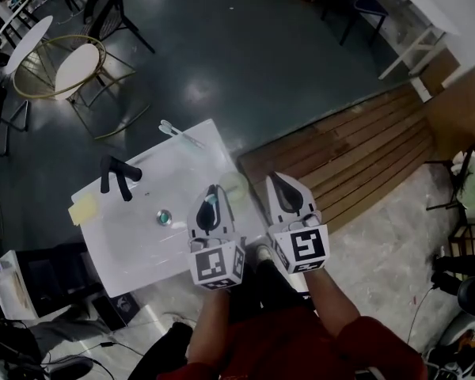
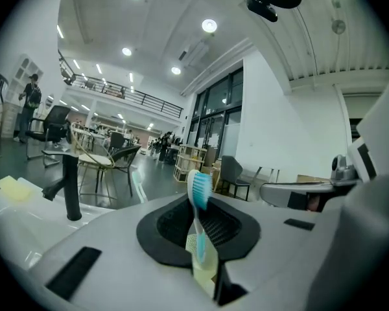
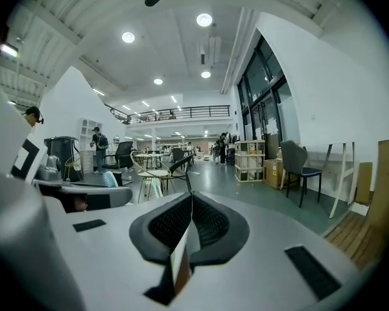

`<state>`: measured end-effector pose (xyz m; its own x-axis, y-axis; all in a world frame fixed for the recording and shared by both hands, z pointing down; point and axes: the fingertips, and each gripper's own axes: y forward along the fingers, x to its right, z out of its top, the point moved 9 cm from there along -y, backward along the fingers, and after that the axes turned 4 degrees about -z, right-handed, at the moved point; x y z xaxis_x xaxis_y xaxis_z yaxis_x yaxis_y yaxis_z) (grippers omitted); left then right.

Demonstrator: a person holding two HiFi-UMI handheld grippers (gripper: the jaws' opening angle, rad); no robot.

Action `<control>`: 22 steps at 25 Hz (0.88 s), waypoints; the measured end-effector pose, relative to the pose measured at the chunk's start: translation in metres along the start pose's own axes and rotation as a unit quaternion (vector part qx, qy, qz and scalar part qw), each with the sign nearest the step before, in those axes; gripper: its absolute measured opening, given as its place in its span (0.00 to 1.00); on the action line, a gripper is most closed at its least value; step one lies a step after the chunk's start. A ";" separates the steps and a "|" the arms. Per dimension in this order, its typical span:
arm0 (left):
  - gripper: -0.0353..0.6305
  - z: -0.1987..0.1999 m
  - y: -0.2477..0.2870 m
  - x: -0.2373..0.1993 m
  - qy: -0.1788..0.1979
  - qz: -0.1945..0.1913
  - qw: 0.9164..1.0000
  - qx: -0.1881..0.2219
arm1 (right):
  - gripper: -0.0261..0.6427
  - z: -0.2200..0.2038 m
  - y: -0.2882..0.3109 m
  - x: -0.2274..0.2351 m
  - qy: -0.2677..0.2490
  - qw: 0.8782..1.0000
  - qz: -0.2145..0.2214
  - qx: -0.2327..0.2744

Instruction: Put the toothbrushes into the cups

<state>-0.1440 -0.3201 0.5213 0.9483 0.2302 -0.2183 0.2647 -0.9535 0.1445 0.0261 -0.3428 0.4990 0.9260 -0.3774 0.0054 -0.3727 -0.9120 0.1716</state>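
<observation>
The white washbasin (image 1: 138, 248) stands on the dark floor in front of the person, with a black faucet (image 1: 115, 177) near its left end. Both tools are held over its near right corner, side by side and pointing away from the person.

The left tool (image 1: 212, 200) is closed narrowly on a toothbrush (image 2: 199, 193). The brush's long axis runs along the jaws. Its blue bristle head sticks out past the tips, tilted upward and away from the person, and its handle runs back down into the gap between the pads.

The right tool (image 3: 190, 207) has its jaws pressed together with nothing between them.

A pale translucent cup (image 1: 233, 185) sits at the basin's right edge, just beyond the left tool's tips and between the two tools. A yellow sponge (image 1: 83, 209) lies at the left rim.

A second toothbrush (image 1: 179, 135) lies along the far edge, well apart from both tools. I cannot tell which way its head points. The round drain (image 1: 164, 217) is just left of the left tool.
</observation>
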 end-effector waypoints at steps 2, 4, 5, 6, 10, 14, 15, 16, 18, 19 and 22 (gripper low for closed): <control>0.13 -0.009 0.003 -0.002 -0.004 -0.001 1.000 -0.008 | 0.08 -0.008 0.003 0.000 -0.006 1.000 0.002 -0.006; 0.13 -0.017 0.006 -0.005 -0.008 0.000 1.000 -0.016 | 0.08 -0.013 0.005 -0.001 -0.007 1.000 0.002 -0.004; 0.13 -0.021 0.007 -0.006 -0.010 0.001 1.000 -0.020 | 0.08 -0.016 0.006 -0.001 -0.007 1.000 0.002 -0.005; 0.13 -0.024 0.008 -0.007 -0.012 0.002 1.000 -0.023 | 0.08 -0.017 0.007 -0.002 -0.007 1.000 0.002 -0.007; 0.13 -0.034 0.009 -0.012 -0.019 0.003 0.999 -0.031 | 0.08 -0.019 0.010 -0.007 0.000 1.000 0.004 -0.019; 0.13 -0.041 0.012 -0.014 -0.022 0.003 0.999 -0.037 | 0.08 -0.023 0.013 -0.007 -0.009 1.000 0.007 -0.024; 0.13 -0.043 0.012 -0.015 -0.023 0.004 0.999 -0.039 | 0.08 -0.023 0.013 -0.007 -0.008 1.000 0.007 -0.025; 0.13 -0.044 0.012 -0.016 -0.027 0.005 0.999 -0.040 | 0.08 -0.023 0.014 -0.008 -0.007 1.000 0.006 -0.022; 0.13 -0.046 0.012 -0.018 -0.034 0.006 0.999 -0.040 | 0.08 -0.022 0.015 -0.008 -0.006 1.000 0.006 -0.017; 0.13 -0.047 0.013 -0.018 -0.035 0.006 0.999 -0.041 | 0.08 -0.022 0.016 -0.009 -0.006 1.000 0.005 -0.017; 0.13 -0.048 0.014 -0.020 -0.036 0.006 0.998 -0.043 | 0.08 -0.022 0.017 -0.009 -0.007 1.000 0.006 -0.016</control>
<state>-0.1508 -0.3290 0.5743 0.9374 0.2013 -0.2841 0.2702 -0.9352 0.2288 0.0127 -0.3513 0.5231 0.9203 -0.3912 -0.0061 -0.3818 -0.9015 0.2036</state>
